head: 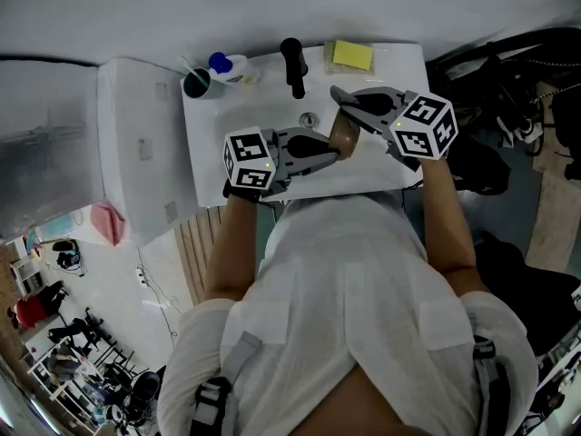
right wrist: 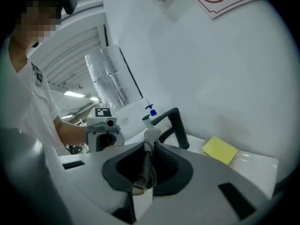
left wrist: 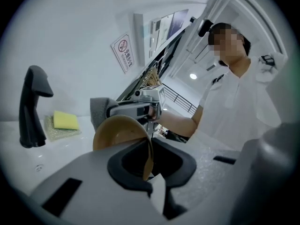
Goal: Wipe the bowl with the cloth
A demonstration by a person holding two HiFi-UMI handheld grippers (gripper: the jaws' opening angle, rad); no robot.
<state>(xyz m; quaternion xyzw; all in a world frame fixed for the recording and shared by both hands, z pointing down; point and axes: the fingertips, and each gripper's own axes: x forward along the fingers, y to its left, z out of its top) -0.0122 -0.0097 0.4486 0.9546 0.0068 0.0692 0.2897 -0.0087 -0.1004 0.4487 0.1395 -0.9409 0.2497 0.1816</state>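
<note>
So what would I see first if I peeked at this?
Probably the brown bowl, tipped on edge over the white sink, with the left gripper jaws shut on its rim. Close by, the right gripper pinches a grey cloth. Behind them, a bright yellow sponge sits near the black tap.

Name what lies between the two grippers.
A brown round bowl, rim clamped by the left gripper; the right gripper pinches a grey mesh cloth. The head view shows it.
</note>
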